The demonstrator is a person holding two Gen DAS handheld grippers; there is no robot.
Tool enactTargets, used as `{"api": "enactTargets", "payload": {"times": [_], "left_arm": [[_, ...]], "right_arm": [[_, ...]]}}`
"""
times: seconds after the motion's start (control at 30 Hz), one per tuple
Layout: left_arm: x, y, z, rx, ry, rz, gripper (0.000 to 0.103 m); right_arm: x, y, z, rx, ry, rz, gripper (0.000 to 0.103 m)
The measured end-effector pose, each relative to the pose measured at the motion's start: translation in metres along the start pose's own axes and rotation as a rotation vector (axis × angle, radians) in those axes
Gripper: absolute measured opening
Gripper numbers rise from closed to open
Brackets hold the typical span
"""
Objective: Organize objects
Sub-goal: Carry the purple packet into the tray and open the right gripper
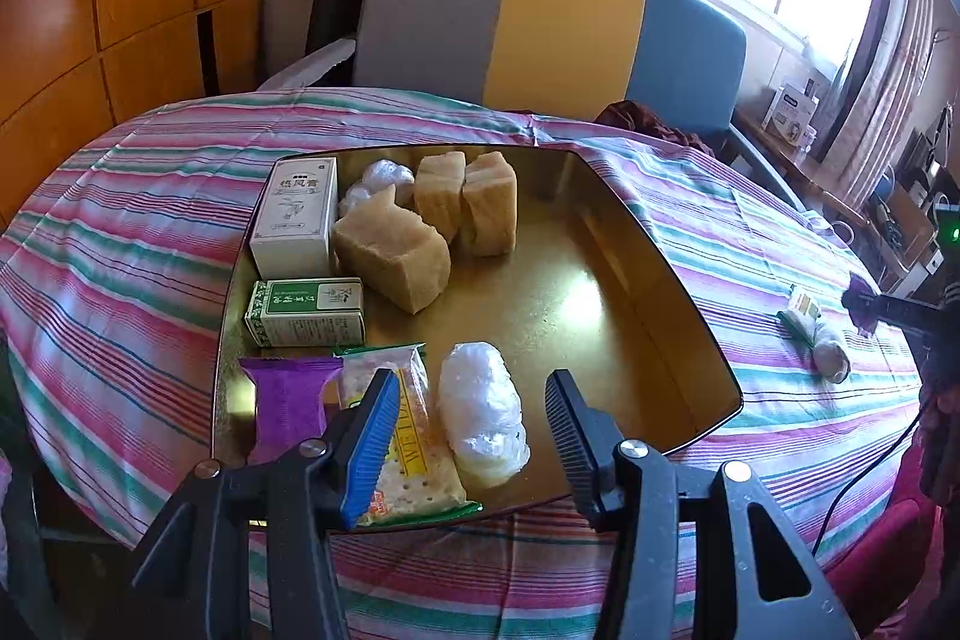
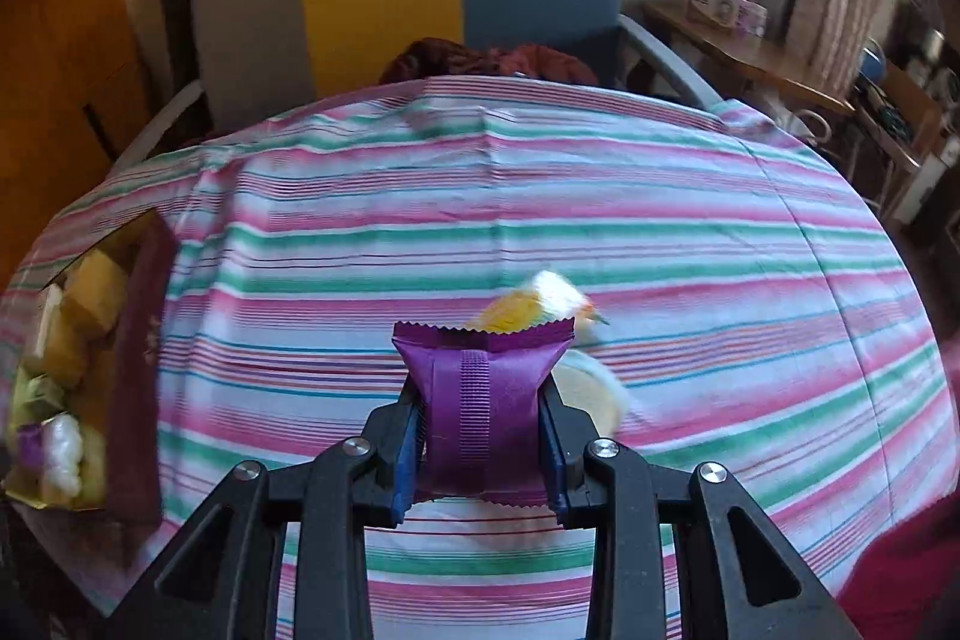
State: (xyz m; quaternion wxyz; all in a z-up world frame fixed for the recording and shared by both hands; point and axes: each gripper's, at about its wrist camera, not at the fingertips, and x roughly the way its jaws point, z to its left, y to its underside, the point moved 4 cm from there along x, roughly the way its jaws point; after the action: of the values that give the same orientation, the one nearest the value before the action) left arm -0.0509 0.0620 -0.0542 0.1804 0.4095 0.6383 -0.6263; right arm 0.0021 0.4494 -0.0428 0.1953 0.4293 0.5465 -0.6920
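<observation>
A gold tray (image 1: 630, 280) on the striped cloth holds a white box (image 1: 297, 214), a green box (image 1: 306, 313), three tan bread-like blocks (image 1: 393, 250), a purple packet (image 1: 291, 400), a cracker packet (image 1: 411, 460) and a white plastic-wrapped bundle (image 1: 483, 418). My left gripper (image 1: 471, 379) hovers open over the tray's near edge, fingers either side of the bundle and not touching it. My right gripper (image 2: 483, 412) is shut on a second purple packet (image 2: 492, 394), raised above the cloth. Behind it lie a blurred yellow-and-white packet (image 2: 531, 307) and a pale round wrapped item (image 2: 597, 385).
A chair (image 1: 540, 22) with a grey, yellow and blue back stands at the table's far side, dark red cloth on its seat. A side table (image 2: 750, 58) with boxes is at the far right. The tray (image 2: 141, 340) sits left of the right gripper.
</observation>
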Motion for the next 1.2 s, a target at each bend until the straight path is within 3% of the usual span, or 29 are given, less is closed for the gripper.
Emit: {"api": "enactTargets", "payload": {"times": [0.17,0.47,0.57,0.7,0.97,1.2], "left_arm": [[0.0,0.0,0.008,-0.028,0.0,-0.002,0.051],[-0.01,0.005,0.054,-0.135,-0.075,-0.023,0.051],[-0.013,0.009,0.076,-0.192,-0.136,-0.024,0.051],[-0.014,0.013,0.094,-0.228,-0.156,-0.017,0.051],[-0.008,0.018,0.096,-0.226,-0.132,0.009,0.051],[-0.008,0.019,0.094,-0.217,-0.132,0.011,0.051]], "right_arm": [[-0.007,-0.011,0.054,-0.082,-0.121,-0.009,0.033],[0.0,-0.003,0.203,-0.264,-0.357,0.044,0.033],[0.014,0.005,0.247,-0.314,-0.396,0.081,0.033],[0.035,0.016,0.289,-0.335,-0.42,0.134,0.033],[0.072,0.03,0.349,-0.377,-0.456,0.201,0.037],[0.065,0.032,0.339,-0.349,-0.48,0.177,0.052]]}}
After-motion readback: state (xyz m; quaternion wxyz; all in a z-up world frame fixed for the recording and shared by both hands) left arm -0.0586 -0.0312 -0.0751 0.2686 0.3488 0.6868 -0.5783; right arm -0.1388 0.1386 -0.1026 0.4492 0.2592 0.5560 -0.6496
